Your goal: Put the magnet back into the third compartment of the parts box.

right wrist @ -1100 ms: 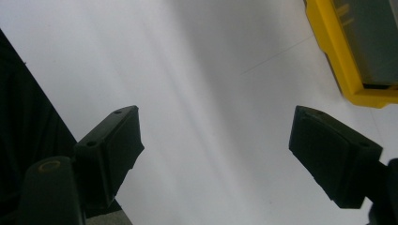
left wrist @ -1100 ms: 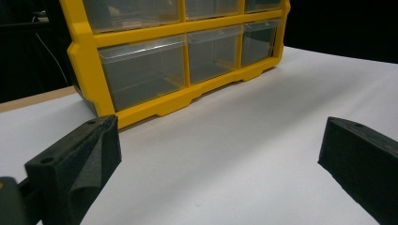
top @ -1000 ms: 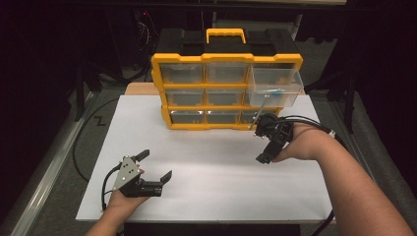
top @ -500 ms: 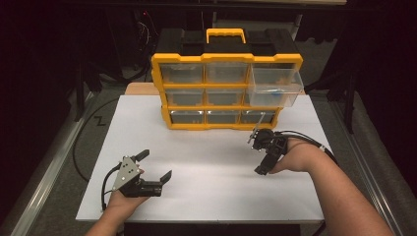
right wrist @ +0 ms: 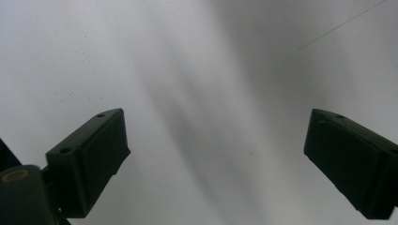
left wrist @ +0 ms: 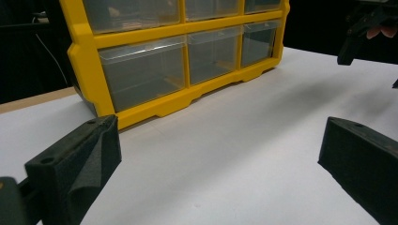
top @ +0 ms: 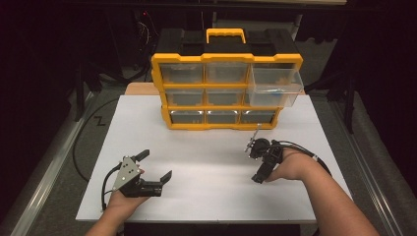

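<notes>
A yellow and black drawer cabinet (top: 226,110) with clear drawers stands at the back of the white table (top: 211,196). Its right-hand upper drawer (top: 274,88) is pulled out, with something small and bluish inside. My right gripper (top: 254,162) hovers low over the table in front of the cabinet's right end. It points down at the bare white surface (right wrist: 202,70), and its jaws have just been opening with nothing between them. My left gripper (top: 156,165) rests at the near left, open and holding nothing. It faces the cabinet's bottom row of drawers (left wrist: 178,61).
The left gripper view catches the right gripper (left wrist: 361,28) at its top right corner. A wooden board edge (top: 140,88) shows behind the table at the left. Dark floor and a metal rail (top: 44,187) lie left of the table.
My right hand has come down and toward the near side, away from the open drawer to just above the table, and its jaws stand wider. The left hand has stayed put.
</notes>
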### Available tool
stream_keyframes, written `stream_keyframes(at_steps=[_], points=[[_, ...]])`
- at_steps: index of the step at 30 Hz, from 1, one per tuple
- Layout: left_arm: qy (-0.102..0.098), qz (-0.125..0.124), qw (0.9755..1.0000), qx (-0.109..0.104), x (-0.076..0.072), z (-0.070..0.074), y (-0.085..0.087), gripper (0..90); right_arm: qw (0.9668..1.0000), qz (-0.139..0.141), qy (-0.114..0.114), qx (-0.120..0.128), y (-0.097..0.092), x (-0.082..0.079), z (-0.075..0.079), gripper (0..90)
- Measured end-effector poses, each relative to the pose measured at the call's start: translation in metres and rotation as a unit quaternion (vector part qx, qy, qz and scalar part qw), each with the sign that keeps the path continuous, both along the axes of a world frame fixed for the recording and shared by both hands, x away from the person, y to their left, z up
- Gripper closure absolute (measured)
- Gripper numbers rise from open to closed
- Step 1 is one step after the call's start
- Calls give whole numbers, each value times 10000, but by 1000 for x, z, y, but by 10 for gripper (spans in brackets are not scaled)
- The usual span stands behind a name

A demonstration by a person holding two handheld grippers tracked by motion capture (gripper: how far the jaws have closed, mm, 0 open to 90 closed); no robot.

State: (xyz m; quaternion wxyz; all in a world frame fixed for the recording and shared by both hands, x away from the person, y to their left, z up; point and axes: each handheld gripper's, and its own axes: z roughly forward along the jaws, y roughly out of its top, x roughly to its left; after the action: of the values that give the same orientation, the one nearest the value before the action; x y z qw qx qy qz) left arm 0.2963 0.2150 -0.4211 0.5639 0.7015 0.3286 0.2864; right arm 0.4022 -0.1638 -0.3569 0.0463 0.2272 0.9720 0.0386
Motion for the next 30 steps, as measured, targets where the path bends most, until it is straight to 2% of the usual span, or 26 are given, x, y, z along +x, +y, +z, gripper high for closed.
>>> stream_keyframes(at_steps=[10, 19, 25, 30], points=[[-1, 0, 10000, -4, 0, 0, 0, 2, 9999, -12, 10, -113, 3, -3, -25, 13], [-2, 1, 10000, -5, 0, 0, 0, 2, 9999, -78, 45, -75, 4, -4, -34, 12], [7, -2, 10000, 6, 0, 0, 0, 2, 9997, -175, -130, 126, 0, -5, -34, 12], [5, 2, 10000, 9, 0, 0, 0, 2, 9976, -296, -427, 451, -7, -8, -31, 13]])
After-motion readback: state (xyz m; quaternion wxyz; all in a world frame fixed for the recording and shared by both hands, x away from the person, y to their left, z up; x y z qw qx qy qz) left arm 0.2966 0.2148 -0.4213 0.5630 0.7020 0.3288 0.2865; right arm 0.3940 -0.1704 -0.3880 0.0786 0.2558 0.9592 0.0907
